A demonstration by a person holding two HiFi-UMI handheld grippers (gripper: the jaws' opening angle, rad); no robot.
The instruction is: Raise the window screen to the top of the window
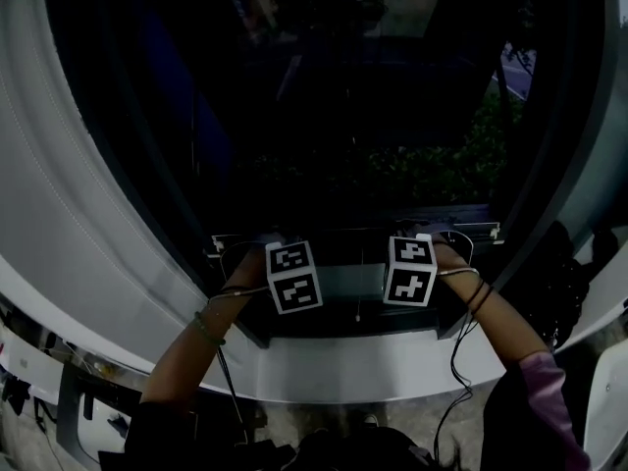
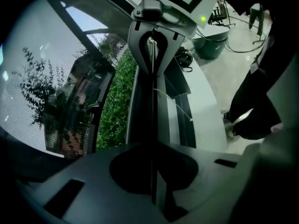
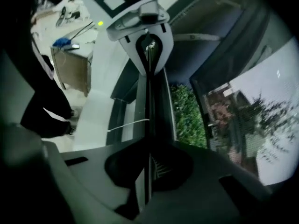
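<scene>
The window screen is a dark mesh pane in a white frame, with its bottom rail low in the opening. My left gripper and right gripper sit side by side on that rail, each shut on its thin lip. In the left gripper view my left gripper pinches the rail's edge, which runs up to the right gripper. The right gripper view mirrors this: my right gripper is shut on the rail, with the left gripper beyond. Mesh shows beside the rail.
A white sill lies just below the grippers. Cables hang from both wrists. Green bushes and buildings show outside through the mesh. Indoors stand a wooden desk, a green bin and the person's dark trousers.
</scene>
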